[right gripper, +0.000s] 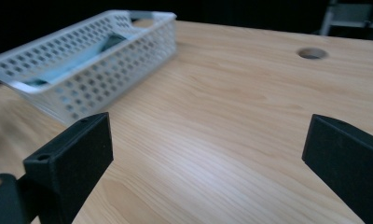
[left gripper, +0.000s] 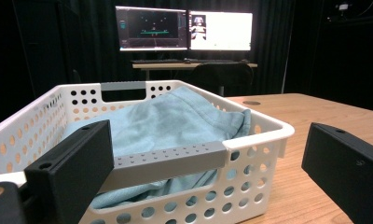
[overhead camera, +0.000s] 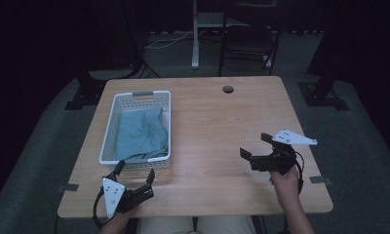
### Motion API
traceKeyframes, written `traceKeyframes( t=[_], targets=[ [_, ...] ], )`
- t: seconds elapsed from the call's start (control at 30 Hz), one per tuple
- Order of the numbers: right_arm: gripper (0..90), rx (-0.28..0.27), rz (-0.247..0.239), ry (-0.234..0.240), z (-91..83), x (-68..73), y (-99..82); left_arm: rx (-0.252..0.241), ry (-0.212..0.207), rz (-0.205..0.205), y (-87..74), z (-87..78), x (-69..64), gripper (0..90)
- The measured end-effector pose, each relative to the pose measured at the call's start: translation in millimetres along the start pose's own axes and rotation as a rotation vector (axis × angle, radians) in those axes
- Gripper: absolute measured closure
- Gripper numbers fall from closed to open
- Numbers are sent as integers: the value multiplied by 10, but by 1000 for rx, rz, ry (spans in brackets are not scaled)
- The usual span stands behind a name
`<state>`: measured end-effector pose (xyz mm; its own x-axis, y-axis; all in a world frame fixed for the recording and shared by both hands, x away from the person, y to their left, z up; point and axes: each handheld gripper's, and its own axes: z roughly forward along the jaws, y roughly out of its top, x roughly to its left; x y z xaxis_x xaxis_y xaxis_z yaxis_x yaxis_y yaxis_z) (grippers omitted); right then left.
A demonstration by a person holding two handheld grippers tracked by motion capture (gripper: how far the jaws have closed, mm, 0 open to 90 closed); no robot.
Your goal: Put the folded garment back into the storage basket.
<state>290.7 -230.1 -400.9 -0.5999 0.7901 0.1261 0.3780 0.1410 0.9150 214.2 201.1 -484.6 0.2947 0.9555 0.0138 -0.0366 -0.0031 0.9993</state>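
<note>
My left gripper [overhead camera: 134,174] sits at the near left corner of the wooden table [overhead camera: 217,126], jaws spread wide and holding nothing, aimed straight at the short end of the white perforated basket [overhead camera: 110,126]. From its own camera the basket [left gripper: 264,135] is just ahead of my jaws, its grey handle bar [left gripper: 170,158] crossing between them, with the left jaw close against the near rim (whether it touches the rim I cannot tell). Inside the basket lies a crumpled light-blue cloth [overhead camera: 142,134], heaped up toward the far end and rising a little above the rim; seen along my left jaws the cloth [left gripper: 175,116] fills most of the basket's inside. My right gripper [overhead camera: 254,148] hangs over the table's right side, well apart from the basket, held in my right hand [overhead camera: 285,183] and turned toward the left, jaws likewise wide apart and empty, the grey three-cornered plate [overhead camera: 293,138] on top. Its camera looks across bare wood, with the basket [right gripper: 96,65] off ahead to the left of my jaws and a round cable hole [right gripper: 312,53] ahead to the right. Beyond my left gripper's basket, two lit monitors [left gripper: 184,31] stand on a far desk.
</note>
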Motion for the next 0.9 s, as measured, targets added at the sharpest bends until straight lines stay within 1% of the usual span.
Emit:
traceKeyframes(
  t=[0.07,0.1,0.17,0.2,0.23,0.3,0.37,0.43,0.53,0.63,0.8,0.83,0.9],
  targets=[
    [20,7,-13,-29,-42,-12,-28,0,6,0,0,0,-2,34],
    [20,5,-13,-28,-63,-20,-38,0,6,0,0,-1,-1,34],
    [20,-14,8,-21,-100,-44,-79,-1,6,0,0,0,-1,34],
    [20,-7,15,-27,-112,-56,-103,0,6,0,0,-1,-2,34],
    [20,0,11,-33,-120,-72,-131,0,6,0,0,-1,-1,34],
    [20,-1,18,-61,-144,-99,-205,-1,6,0,0,-1,-1,34],
    [20,13,29,-75,-164,-132,-275,0,6,0,0,0,-2,34],
    [20,18,30,-98,-184,-158,-345,0,6,0,0,0,-2,34],
    [20,24,53,-108,-205,-197,-451,1,7,0,0,1,-2,34],
    [20,-3,61,-135,-221,-211,-567,1,7,0,1,1,-2,34],
    [20,-20,83,-141,-150,-262,-757,0,7,0,0,0,-2,34],
    [20,-17,79,-156,-140,-260,-758,-1,7,0,0,-1,-1,34],
    [20,-32,60,-165,-139,-244,-749,-1,7,0,0,-1,-2,34]
  ],
)
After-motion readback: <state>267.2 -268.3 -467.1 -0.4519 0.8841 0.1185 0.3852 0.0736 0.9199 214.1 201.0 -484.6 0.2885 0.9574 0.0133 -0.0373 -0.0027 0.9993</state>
